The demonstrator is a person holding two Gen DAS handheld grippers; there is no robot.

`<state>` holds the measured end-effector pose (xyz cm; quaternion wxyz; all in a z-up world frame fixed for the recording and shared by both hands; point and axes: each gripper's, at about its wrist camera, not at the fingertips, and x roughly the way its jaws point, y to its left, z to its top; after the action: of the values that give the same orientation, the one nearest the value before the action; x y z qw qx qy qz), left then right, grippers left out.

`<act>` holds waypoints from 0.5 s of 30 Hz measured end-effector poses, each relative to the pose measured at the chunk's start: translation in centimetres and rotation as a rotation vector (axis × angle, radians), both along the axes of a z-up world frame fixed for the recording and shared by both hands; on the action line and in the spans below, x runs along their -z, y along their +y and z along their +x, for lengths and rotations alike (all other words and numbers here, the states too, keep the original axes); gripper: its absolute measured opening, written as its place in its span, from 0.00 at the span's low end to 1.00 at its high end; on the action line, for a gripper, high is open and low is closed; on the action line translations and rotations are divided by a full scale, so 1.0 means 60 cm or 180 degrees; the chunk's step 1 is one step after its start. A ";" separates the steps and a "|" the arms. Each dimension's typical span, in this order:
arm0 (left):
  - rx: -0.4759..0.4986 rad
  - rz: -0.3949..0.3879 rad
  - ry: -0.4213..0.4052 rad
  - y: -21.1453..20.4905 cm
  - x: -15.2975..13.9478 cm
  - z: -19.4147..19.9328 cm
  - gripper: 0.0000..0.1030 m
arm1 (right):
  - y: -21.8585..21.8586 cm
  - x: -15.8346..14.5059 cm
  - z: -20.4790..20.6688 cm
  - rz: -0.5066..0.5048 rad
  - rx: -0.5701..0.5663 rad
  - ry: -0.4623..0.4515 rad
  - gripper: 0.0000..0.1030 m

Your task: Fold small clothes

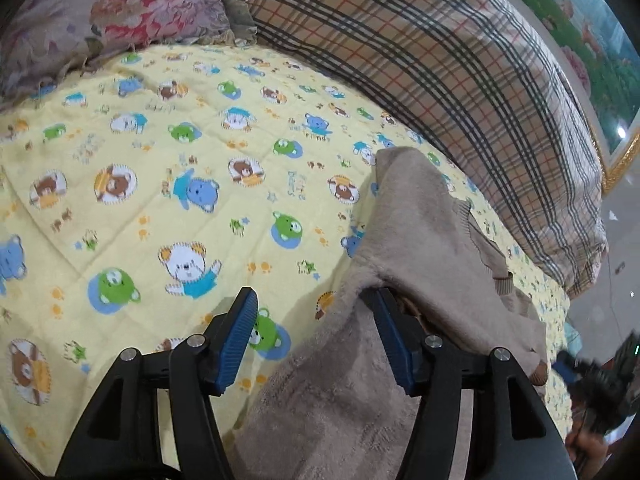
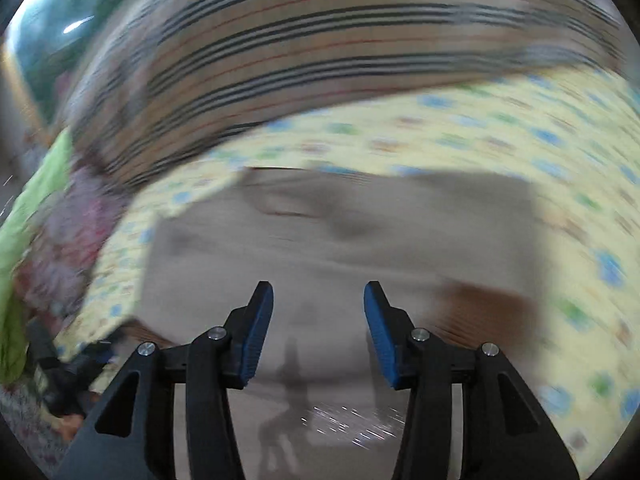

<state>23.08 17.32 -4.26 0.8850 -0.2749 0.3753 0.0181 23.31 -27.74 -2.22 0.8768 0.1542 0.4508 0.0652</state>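
Both grippers apart over a beige fleece garment on a bear-print bed quilt; no containers visible.

Left wrist view: left gripper (image 1: 314,300) jaws wide apart, gripping nothing; beige garment (image 1: 404,240) draped over the right finger (image 1: 394,340), bunched from 6 toward 2 o'clock, knit cuff showing at 3 o'clock. Yellow bear-print quilt (image 1: 160,168) fills 9 to 12 o'clock under the left finger; floral pillow (image 1: 116,12) at 11 o'clock, plaid blanket (image 1: 460,72) at 1 to 3 o'clock. Right wrist view, heavy motion blur: right gripper (image 2: 318,300) jaws apart, nothing between them; garment (image 2: 340,232) lies spread at centre on the quilt (image 2: 500,128), plaid blanket (image 2: 320,32) at 12 o'clock, green cloth (image 2: 36,200) at 9 o'clock.
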 end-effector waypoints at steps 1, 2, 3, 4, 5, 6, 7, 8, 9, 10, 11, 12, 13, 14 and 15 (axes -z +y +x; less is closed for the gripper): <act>0.0014 0.0027 0.0013 -0.002 -0.006 0.006 0.63 | -0.029 0.007 -0.009 0.0013 0.0134 0.0053 0.47; 0.0034 0.0056 0.0029 -0.004 -0.011 0.013 0.63 | -0.043 0.013 -0.014 0.0033 0.0214 0.0085 0.47; 0.0060 0.0113 0.0047 -0.008 -0.017 0.023 0.63 | -0.059 0.019 -0.020 0.0080 0.0282 0.0116 0.47; 0.0079 0.0187 0.0063 -0.014 -0.024 0.035 0.63 | -0.073 0.026 -0.021 0.0143 0.0334 0.0147 0.47; 0.0086 0.0255 0.0084 -0.018 -0.029 0.046 0.65 | -0.077 0.030 -0.020 0.0168 0.0338 0.0154 0.47; 0.0095 0.0354 0.0116 -0.024 -0.033 0.061 0.66 | -0.079 0.037 -0.013 0.0176 0.0316 0.0188 0.48; 0.0095 0.0412 0.0143 -0.027 -0.036 0.071 0.66 | -0.078 0.042 -0.009 0.0163 0.0323 0.0208 0.48; 0.0102 0.0459 0.0183 -0.031 -0.036 0.084 0.66 | -0.077 0.047 -0.003 0.0151 0.0343 0.0221 0.49; 0.0131 0.0465 0.0219 -0.033 -0.035 0.096 0.66 | -0.077 0.057 0.009 0.0102 0.0380 0.0265 0.51; 0.0163 0.0484 0.0265 -0.036 -0.032 0.107 0.66 | -0.075 0.063 0.014 0.0053 0.0425 0.0299 0.51; 0.0172 0.0522 0.0307 -0.038 -0.027 0.115 0.66 | -0.070 0.071 0.019 0.0077 0.0464 0.0316 0.51; 0.0179 0.0574 0.0353 -0.041 -0.022 0.122 0.66 | -0.070 0.076 0.023 0.0185 0.0436 0.0294 0.50; 0.0211 0.0637 0.0400 -0.044 -0.016 0.130 0.66 | -0.064 0.078 0.028 0.0280 0.0337 0.0267 0.44; 0.0231 0.0685 0.0429 -0.048 -0.012 0.135 0.66 | -0.059 0.076 0.030 0.0296 0.0280 0.0262 0.13; 0.0248 0.0742 0.0439 -0.051 -0.009 0.137 0.66 | -0.056 0.070 0.028 0.0312 0.0251 0.0242 0.08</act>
<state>31.33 14.24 -3.73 0.8831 -0.1535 0.4410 0.0461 25.02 -31.08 -6.44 0.8523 0.2169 0.4736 0.0467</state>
